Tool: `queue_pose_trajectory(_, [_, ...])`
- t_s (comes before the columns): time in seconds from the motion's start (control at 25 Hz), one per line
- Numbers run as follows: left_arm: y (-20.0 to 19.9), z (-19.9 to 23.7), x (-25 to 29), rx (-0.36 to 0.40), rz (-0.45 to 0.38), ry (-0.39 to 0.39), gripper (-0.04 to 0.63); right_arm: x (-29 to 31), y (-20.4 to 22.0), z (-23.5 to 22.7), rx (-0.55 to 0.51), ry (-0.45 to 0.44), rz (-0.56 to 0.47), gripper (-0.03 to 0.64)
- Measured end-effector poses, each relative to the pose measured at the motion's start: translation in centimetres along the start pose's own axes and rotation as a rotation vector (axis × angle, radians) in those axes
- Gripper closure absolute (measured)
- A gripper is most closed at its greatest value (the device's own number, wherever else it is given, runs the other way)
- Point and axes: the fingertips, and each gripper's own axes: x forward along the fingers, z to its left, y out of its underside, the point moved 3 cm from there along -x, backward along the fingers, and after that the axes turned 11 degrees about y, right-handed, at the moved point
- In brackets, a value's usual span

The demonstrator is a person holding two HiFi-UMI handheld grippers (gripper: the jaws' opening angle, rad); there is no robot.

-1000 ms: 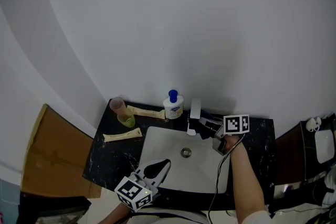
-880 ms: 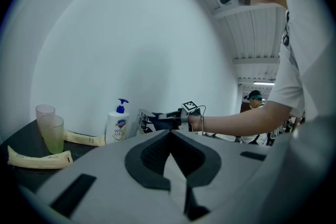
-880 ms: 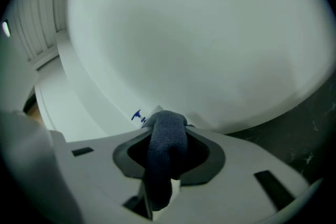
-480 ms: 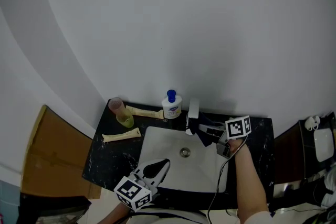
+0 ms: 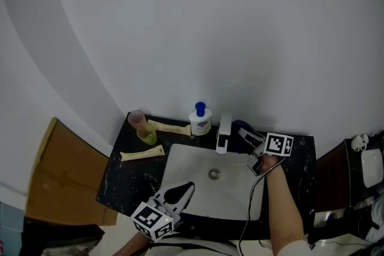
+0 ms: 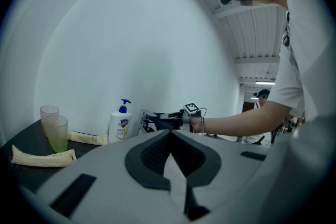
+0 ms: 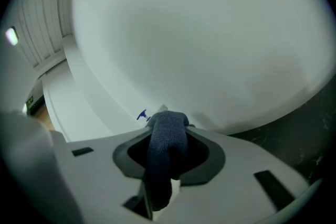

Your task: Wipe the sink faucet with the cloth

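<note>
The left tool [image 5: 182, 191] and the right tool [image 5: 246, 136] were pale grey shells with black pads lining the jaws. Each carried a white cube [image 5: 153, 220] printed with black square markers. A thin dark cable [image 5: 249, 195] ran from the right tool along the forearm. The person wore a white short sleeve [image 6: 291, 86].

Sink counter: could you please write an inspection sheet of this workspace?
Surface: dark counter with white sink; faucet at its back edge.
Job's things: dark cloth beside the faucet, contact unclear.
Clutter: soap bottle, two cups, two pale packets, left of the faucet.
Grippers: right gripper shut on the cloth; left gripper shut, empty, at the sink's front.
Cables: one cable along the right forearm.
Surroundings: white wall; brown board left of the counter.
</note>
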Motion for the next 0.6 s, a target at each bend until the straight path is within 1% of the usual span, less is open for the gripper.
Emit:
queue_pose_trajectory(0.08, [0.0, 0.2, 0.0, -0.004, 0.002, -0.003, 0.594, -0.4, 0.0, -0.2, -0.029, 0.002, 0.011, 0.503])
queue_pose_trajectory(0.16, [0.0, 0.3, 0.2, -0.008, 0.002, -0.001, 0.594, -0.9, 0.8, 0.4, -0.123, -0.016, 0.063, 0.503])
queue_pose_trajectory(0.32, [-0.2, 0.3, 0.6, -0.012, 0.012, 0.002, 0.594, -1.2, 2.8, 2.5, -0.436, -0.061, 0.131, 0.503])
queue_pose_trajectory(0.4, [0.0, 0.2, 0.8, -0.011, 0.01, 0.011, 0.594, -0.8, 3.4, 3.6, -0.557, -0.079, 0.14, 0.503])
queue_pose_trajectory(0.48, [0.0, 0.1, 1.0, -0.012, 0.009, 0.016, 0.594, 0.0, 3.3, 4.2, -0.643, -0.061, 0.137, 0.503])
queue_pose_trajectory(0.6, [0.1, 0.2, 0.9, -0.01, 0.011, 0.011, 0.594, 1.3, 3.1, 3.8, -0.776, 0.011, 0.161, 0.503])
